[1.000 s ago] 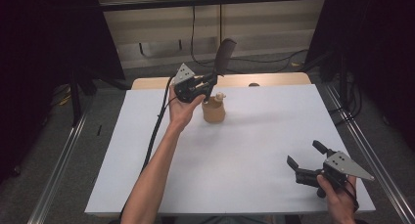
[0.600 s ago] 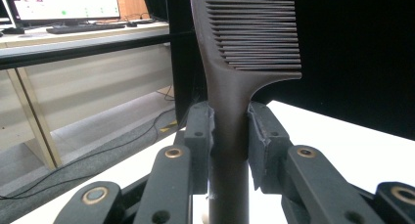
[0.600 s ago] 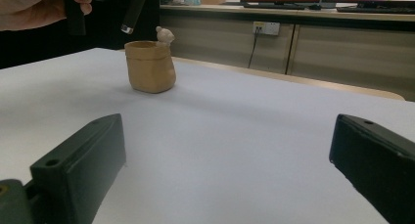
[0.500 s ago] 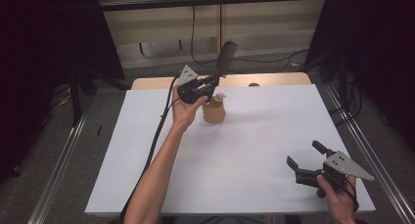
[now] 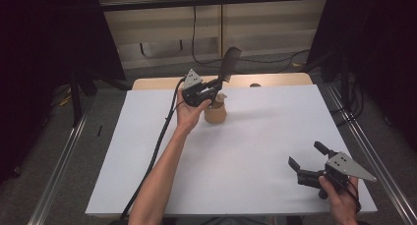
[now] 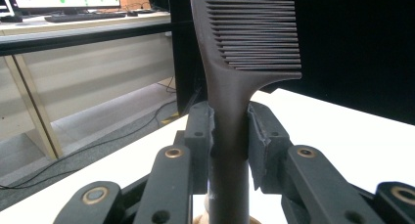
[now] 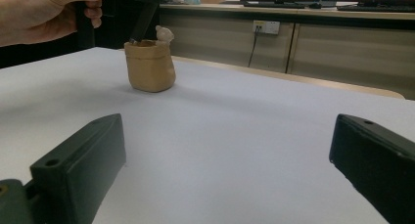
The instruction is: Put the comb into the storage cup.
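A dark comb stands nearly upright, teeth end up, with my left gripper shut on its handle. The handle's lower end dips into a small tan pot on the white table, near its far edge. A pale lump shows at the pot's rim. My right gripper hovers open near the table's front right, jaws wide apart with nothing between them, pointing toward the pot.
A black cable trails from the left gripper along the person's forearm. Behind the table runs a wooden strip and a low cabinet wall. Metal rails flank the table.
The left gripper and comb have shifted very slightly over the pot. The right gripper has not moved.
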A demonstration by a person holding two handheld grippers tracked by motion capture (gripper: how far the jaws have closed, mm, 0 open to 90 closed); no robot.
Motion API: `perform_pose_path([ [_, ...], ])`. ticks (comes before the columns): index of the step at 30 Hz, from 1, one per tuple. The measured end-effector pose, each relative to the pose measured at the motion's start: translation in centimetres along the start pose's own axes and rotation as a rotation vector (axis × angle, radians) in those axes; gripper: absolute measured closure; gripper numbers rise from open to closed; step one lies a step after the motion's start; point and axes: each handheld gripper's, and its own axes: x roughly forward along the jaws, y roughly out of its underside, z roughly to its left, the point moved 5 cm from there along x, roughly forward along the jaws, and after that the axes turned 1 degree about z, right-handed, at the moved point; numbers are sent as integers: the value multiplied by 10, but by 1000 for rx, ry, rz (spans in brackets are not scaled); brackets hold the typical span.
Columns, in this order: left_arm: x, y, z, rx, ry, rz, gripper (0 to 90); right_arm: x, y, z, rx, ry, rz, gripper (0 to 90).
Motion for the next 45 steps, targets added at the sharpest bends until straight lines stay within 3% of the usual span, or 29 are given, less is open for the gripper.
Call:
perform_pose_path([
  [18,0,16,5,-37,-4,31,728,1,0,1,-3,-7,0,0],
  [24,0,20,5,-25,-5,49,727,0,0,1,-3,-10,-1,0],
  [29,-3,23,8,-49,-2,47,727,1,0,2,-2,-11,1,0],
  [45,-7,28,7,-50,-2,79,727,0,0,2,-2,-12,2,0],
])
